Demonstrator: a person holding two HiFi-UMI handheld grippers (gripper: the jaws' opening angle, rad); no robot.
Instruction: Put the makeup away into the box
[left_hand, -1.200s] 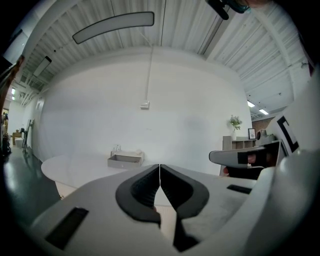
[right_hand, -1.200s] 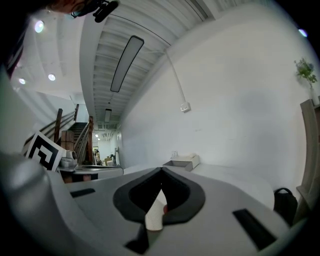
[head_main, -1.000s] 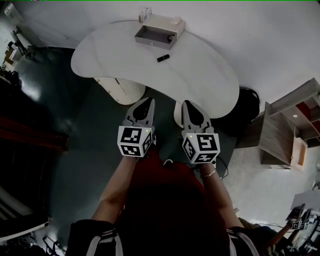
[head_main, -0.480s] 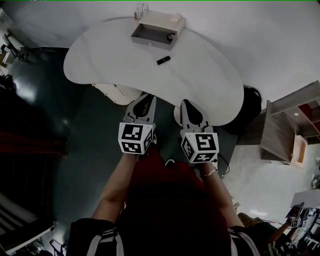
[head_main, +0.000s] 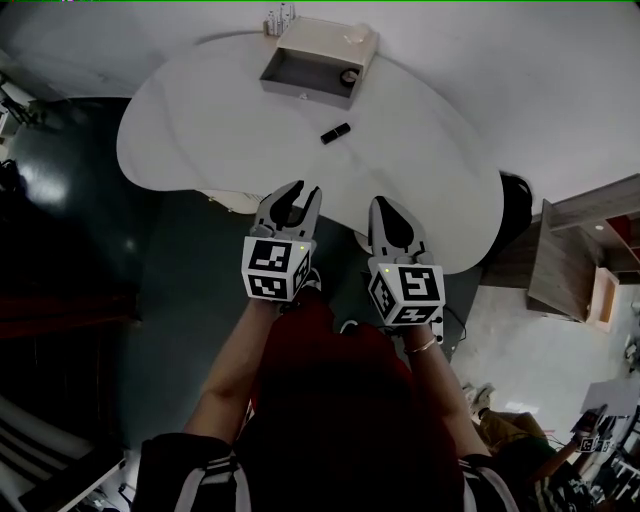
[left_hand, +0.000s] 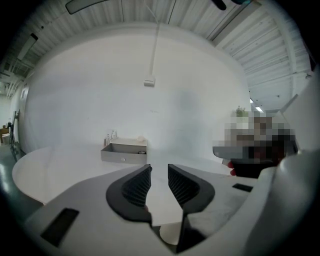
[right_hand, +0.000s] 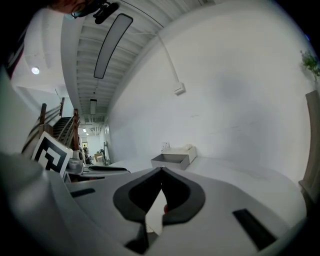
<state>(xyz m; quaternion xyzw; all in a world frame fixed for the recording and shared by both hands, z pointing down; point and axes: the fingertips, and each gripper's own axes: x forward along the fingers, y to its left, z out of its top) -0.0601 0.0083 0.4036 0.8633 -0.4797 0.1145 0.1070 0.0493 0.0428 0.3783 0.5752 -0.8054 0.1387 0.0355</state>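
Left claw (head_main: 306, 190) newly ajar, empty, nearer table (head_main: 200, 130)

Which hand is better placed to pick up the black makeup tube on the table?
Probably left. The left tongs have just been opening, with nothing between them, and sit slightly nearer the black tube. The right tongs are shut.

- One white table (head_main: 200, 140).
- One open box (head_main: 305, 92) on it.
- One black makeup stick (head_main: 335, 132) on the tabletop.
- One round item (head_main: 349, 77) inside the box.
- Small bottles (head_main: 277, 18) behind the box: at least two, exact count unclear.
- Two grippers: left gripper (head_main: 300, 195), right gripper (head_main: 386, 205).
- One wooden shelf unit (head_main: 575, 270).
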